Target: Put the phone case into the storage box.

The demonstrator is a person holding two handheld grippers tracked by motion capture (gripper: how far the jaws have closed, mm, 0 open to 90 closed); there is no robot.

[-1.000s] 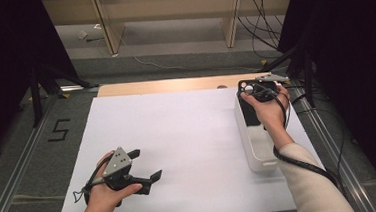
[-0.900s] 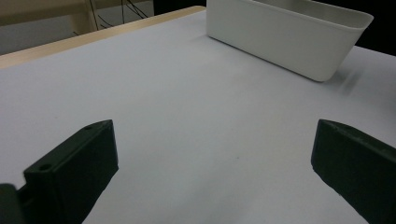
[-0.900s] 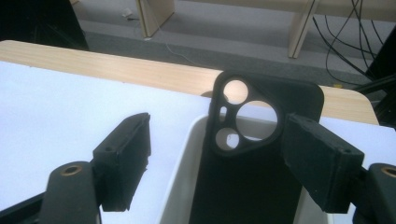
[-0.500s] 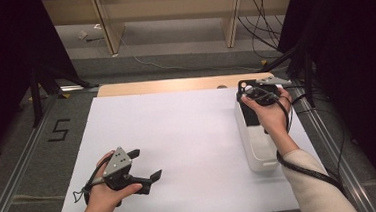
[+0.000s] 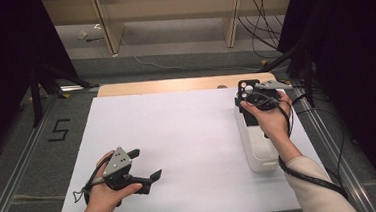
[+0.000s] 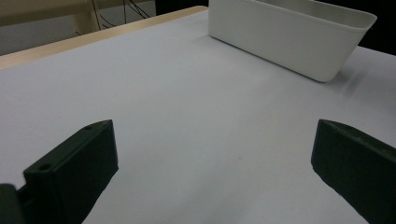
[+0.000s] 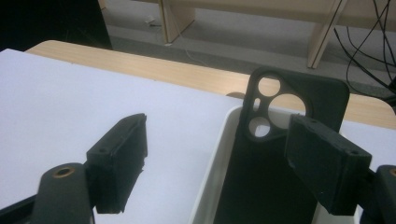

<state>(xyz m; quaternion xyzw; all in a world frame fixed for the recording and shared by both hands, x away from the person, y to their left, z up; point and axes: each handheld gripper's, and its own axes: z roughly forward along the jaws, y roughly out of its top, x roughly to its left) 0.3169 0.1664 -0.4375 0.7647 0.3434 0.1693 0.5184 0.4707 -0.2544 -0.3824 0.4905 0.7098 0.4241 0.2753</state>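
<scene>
I see a black phone case [image 7: 285, 140] with three round camera holes standing upright in the white bin [image 5: 259, 151]. My right gripper [image 7: 215, 163] has just been opening, jaws off the case. My left gripper [image 5: 142, 167] rests wide open on the tabletop [image 5: 178, 136].

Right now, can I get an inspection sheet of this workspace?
Surface: white sheet on a wooden table, flat.
Job's things: black case standing on end in the far end of the white bin.
Clutter: nothing seen.
Grippers: right gripper at the case, jaws just been opening, pads off it, case ahead in the gap. Left gripper open, low over the sheet, nothing between the jaws.
Cables: right gripper's cable runs along the forearm; loose cables on the floor beyond.
Surroundings: wooden legs, floor mark 5.
</scene>
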